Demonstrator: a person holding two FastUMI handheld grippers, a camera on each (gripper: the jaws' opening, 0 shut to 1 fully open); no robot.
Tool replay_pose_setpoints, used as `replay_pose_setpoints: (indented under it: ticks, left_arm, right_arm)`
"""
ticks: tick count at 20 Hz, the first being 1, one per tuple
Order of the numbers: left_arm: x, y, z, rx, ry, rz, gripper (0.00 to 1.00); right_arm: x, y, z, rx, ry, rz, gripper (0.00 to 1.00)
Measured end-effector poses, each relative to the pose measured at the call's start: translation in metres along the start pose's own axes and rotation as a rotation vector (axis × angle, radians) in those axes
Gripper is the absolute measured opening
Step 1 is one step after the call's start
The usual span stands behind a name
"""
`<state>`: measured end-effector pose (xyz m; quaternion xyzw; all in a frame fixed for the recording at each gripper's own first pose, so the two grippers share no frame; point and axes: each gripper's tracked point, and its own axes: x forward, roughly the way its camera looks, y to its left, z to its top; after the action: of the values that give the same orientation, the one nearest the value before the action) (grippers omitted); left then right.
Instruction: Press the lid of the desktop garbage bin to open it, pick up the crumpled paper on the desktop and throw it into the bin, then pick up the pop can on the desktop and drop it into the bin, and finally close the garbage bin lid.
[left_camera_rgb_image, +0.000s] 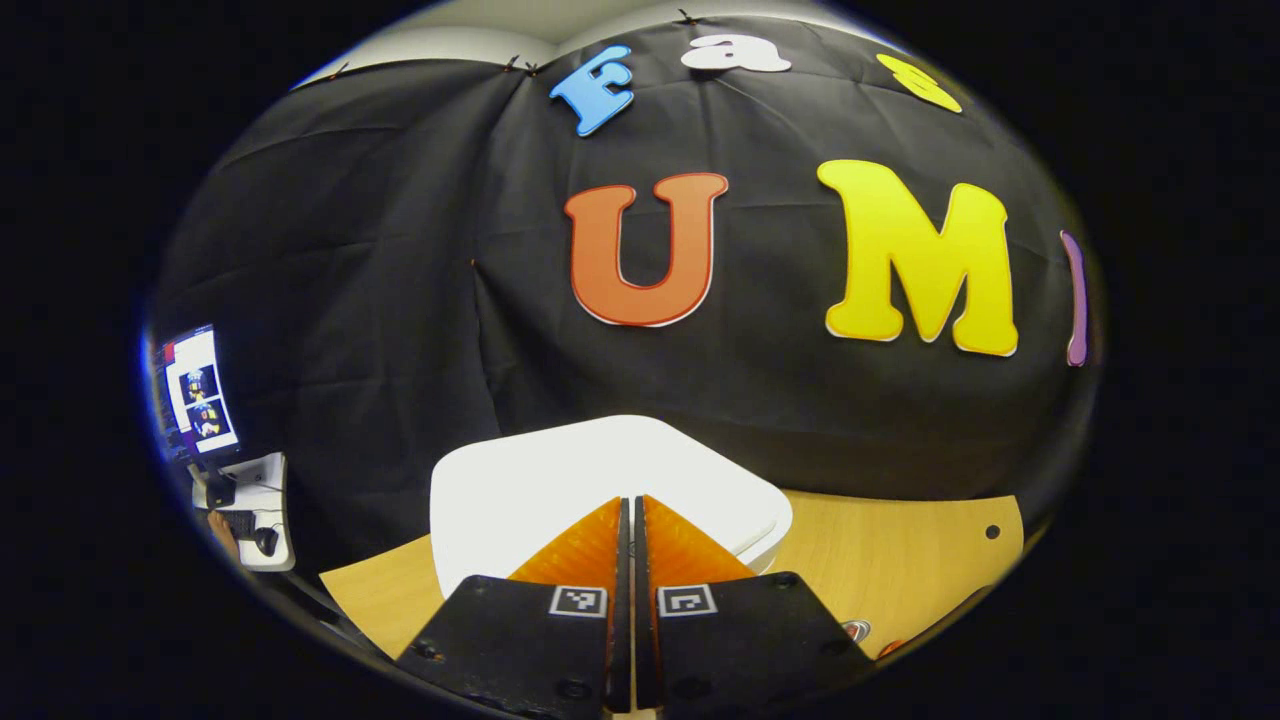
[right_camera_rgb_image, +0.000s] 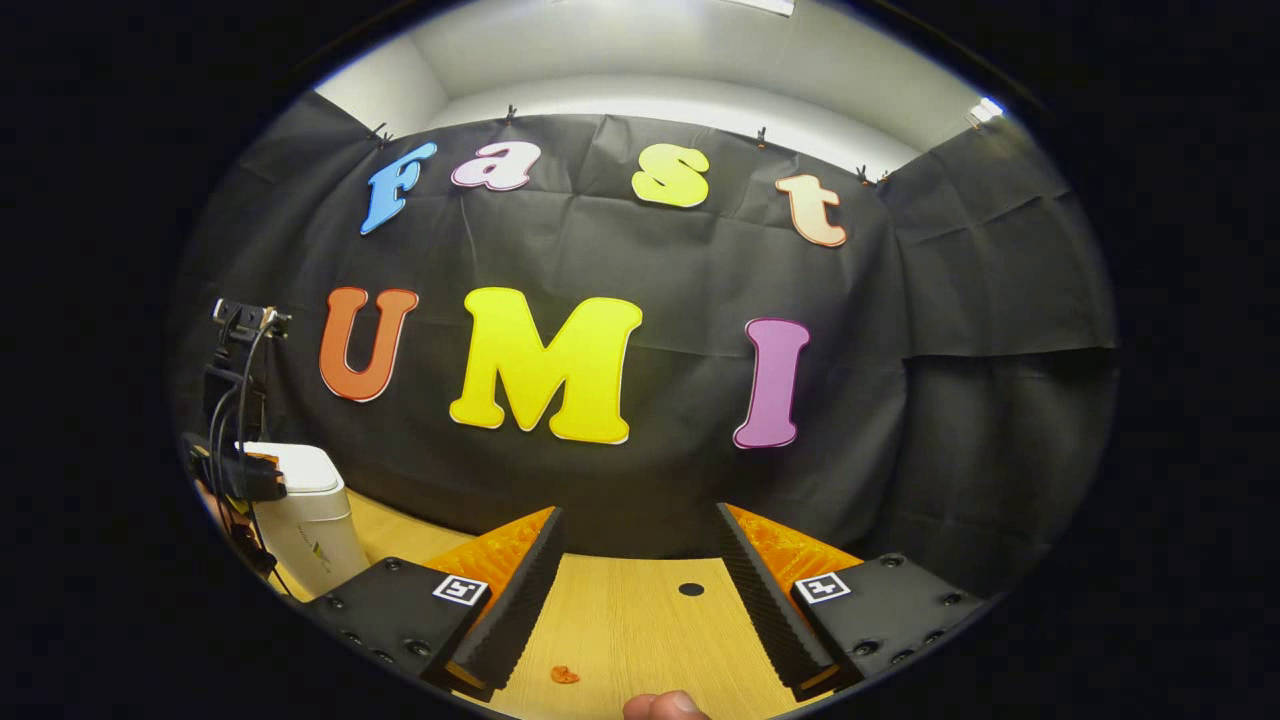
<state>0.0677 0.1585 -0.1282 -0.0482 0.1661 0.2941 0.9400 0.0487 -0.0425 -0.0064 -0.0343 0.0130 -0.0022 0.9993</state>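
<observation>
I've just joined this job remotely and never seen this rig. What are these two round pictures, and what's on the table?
Each picture comes from a camera riding on a hand-held two-finger gripper. In the left gripper view, the left gripper is shut, holding nothing, its tips in front of the white plastic bin lid, which looks closed. In the right gripper view, the right gripper is open and empty above the light wooden table. The same white bin stands far left. A small orange scrap lies on the wood.

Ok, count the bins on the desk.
1. The white bin stands on the desk, lid down, right in front of the shut left gripper. More could sit outside the views.
</observation>
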Motion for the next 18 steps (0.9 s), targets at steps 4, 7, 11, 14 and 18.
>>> replay_pose_setpoints:
  ticks: [4, 7, 11, 14, 18]
  left_arm:
    - [-0.026, -0.015, 0.045, 0.012, -0.123, -0.087, 0.58]
    - [-0.042, -0.032, 0.065, 0.054, -0.181, -0.157, 1.00]
    - [-0.064, -0.052, 0.072, 0.056, -0.201, -0.260, 1.00]
    - [-0.080, -0.067, 0.060, 0.058, -0.186, -0.339, 1.00]
    - [-0.099, -0.073, 0.048, 0.077, -0.180, -0.402, 1.00]
  right_arm:
    - [-0.002, -0.002, 0.003, 0.016, -0.012, -0.011, 0.94]
    - [-0.002, -0.001, 0.003, 0.028, -0.017, -0.010, 0.95]
    - [-0.002, -0.002, 0.003, 0.048, -0.023, -0.008, 0.95]
    - [0.000, -0.002, -0.009, 0.053, 0.002, 0.001, 0.95]
    - [0.003, -0.001, -0.032, 0.052, 0.054, 0.026, 0.95]
